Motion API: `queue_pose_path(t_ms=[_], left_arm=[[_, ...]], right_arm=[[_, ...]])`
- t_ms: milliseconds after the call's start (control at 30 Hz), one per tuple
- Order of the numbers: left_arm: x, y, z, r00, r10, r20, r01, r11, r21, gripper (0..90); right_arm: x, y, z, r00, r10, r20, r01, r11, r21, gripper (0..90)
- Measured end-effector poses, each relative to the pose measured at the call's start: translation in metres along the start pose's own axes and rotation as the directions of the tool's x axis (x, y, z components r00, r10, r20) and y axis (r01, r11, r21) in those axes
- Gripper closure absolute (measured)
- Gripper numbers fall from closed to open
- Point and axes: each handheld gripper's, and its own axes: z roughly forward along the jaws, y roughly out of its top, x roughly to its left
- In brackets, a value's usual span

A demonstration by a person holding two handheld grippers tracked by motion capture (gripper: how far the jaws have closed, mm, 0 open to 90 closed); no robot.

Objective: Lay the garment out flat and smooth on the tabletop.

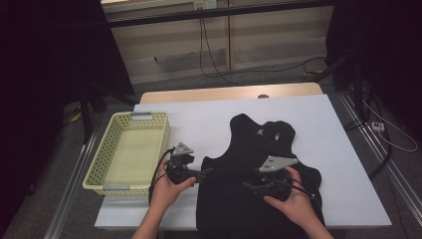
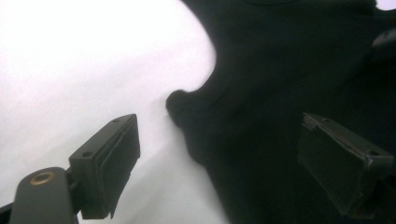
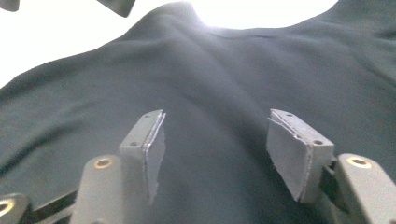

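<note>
White sheeting covers the table, with a black sleeveless garment spread on its near right half and a yellow basket at the left. Left gripper stands wide at the garment's left armhole edge; right gripper hovers wide over the cloth. Folding seems about to begin: each must next pinch an edge

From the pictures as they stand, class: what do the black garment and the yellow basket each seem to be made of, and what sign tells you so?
Black garment: seemingly soft knit fabric, matte; it lies limp on the white table cover, with shallow folds showing in the right gripper view.
Yellow basket: likely moulded plastic, pale and smooth; its rigid walls carry a regular grid of holes.
</note>
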Motion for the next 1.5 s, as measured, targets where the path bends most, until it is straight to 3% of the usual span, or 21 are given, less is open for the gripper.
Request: queue_pose_path(t_ms=[167, 300, 433, 567, 667, 733, 800, 833, 900, 1033, 1067, 1100, 1200, 1233, 1267, 1300, 1333, 1400, 1500], left_arm=[[0.004, -0.003, -0.004, 0.9995, -0.022, -0.021, 0.022, 0.9997, -0.007, 13.7], [0.006, -0.004, -0.004, 0.9985, -0.043, -0.034, 0.043, 0.9991, -0.001, 13.3], [0.006, -0.005, -0.002, 0.9983, -0.043, -0.04, 0.043, 0.9991, 0.002, 13.4], [0.006, -0.006, 0.001, 0.998, -0.044, -0.047, 0.044, 0.999, 0.012, 13.5], [0.009, -0.004, 0.003, 0.9959, -0.042, -0.08, 0.043, 0.999, 0.009, 13.8], [0.01, -0.003, 0.006, 0.9957, -0.053, -0.077, 0.054, 0.9984, 0.014, 14.0], [0.008, -0.004, 0.008, 0.9965, -0.029, -0.079, 0.032, 0.9988, 0.036, 14.5], [0.008, -0.004, 0.009, 0.9963, -0.033, -0.08, 0.035, 0.9988, 0.034, 15.8], [0.008, -0.004, 0.009, 0.9968, -0.048, -0.065, 0.05, 0.9983, 0.031, 16.2], [0.009, -0.004, 0.009, 0.9958, -0.043, -0.081, 0.045, 0.9985, 0.03, 16.2], [0.009, -0.005, 0.01, 0.9948, -0.058, -0.085, 0.06, 0.9979, 0.025, 16.3], [0.009, -0.005, 0.01, 0.9947, -0.054, -0.087, 0.057, 0.9979, 0.031, 17.2], [0.011, -0.004, 0.011, 0.9948, -0.045, -0.091, 0.048, 0.9983, 0.032, 18.1], [0.011, -0.004, 0.011, 0.9948, -0.047, -0.09, 0.049, 0.9984, 0.028, 18.1], [0.011, -0.005, 0.011, 0.9942, -0.051, -0.095, 0.054, 0.9982, 0.026, 18.3], [0.011, -0.005, 0.012, 0.9936, -0.056, -0.098, 0.058, 0.9981, 0.02, 19.0], [0.011, -0.006, 0.012, 0.9942, -0.053, -0.093, 0.056, 0.998, 0.028, 20.0], [0.011, -0.006, 0.013, 0.995, -0.047, -0.088, 0.05, 0.9983, 0.031, 24.4], [0.011, -0.006, 0.015, 0.9956, -0.05, -0.079, 0.053, 0.9977, 0.041, 31.3]], right_arm=[[0.025, 0.014, 0.027, 0.9941, -0.058, -0.091, 0.06, 0.998, 0.022, 46.4], [0.044, 0.023, 0.048, 0.9782, -0.083, -0.19, 0.091, 0.995, 0.037, 53.1], [0.059, 0.029, 0.061, 0.9655, -0.127, -0.227, 0.141, 0.989, 0.044, 53.5], [0.069, 0.034, 0.064, 0.9584, -0.144, -0.247, 0.157, 0.987, 0.034, 53.4], [0.078, 0.033, 0.069, 0.9447, -0.173, -0.279, 0.188, 0.982, 0.029, 53.5], [0.082, 0.031, 0.072, 0.9342, -0.179, -0.309, 0.201, 0.979, 0.04, 53.0], [0.087, 0.032, 0.073, 0.9322, -0.213, -0.293, 0.233, 0.972, 0.037, 50.7], [0.088, 0.033, 0.072, 0.9245, -0.237, -0.298, 0.257, 0.966, 0.028, 50.2], [0.089, 0.034, 0.073, 0.9225, -0.222, -0.316, 0.241, 0.97, 0.021, 50.3], [0.092, 0.032, 0.078, 0.9181, -0.248, -0.309, 0.269, 0.963, 0.028, 50.6], [0.092, 0.032, 0.078, 0.9162, -0.258, -0.307, 0.279, 0.96, 0.027, 50.4], [0.093, 0.032, 0.077, 0.9098, -0.281, -0.306, 0.302, 0.953, 0.023, 50.3], [0.1, 0.035, 0.073, 0.8953, -0.301, -0.329, 0.324, 0.946, 0.016, 50.2], [0.101, 0.035, 0.073, 0.8897, -0.29, -0.353, 0.313, 0.95, 0.01, 50.2], [0.101, 0.033, 0.075, 0.8914, -0.274, -0.361, 0.299, 0.954, 0.014, 50.2], [0.103, 0.032, 0.077, 0.8906, -0.288, -0.352, 0.317, 0.948, 0.026, 49.6], [0.104, 0.03, 0.077, 0.8877, -0.299, -0.35, 0.323, 0.946, 0.013, 50.2], [0.104, 0.03, 0.077, 0.891, -0.297, -0.343, 0.322, 0.947, 0.015, 53.4], [0.107, 0.029, 0.075, 0.883, -0.297, -0.364, 0.324, 0.946, 0.015, 61.9]])
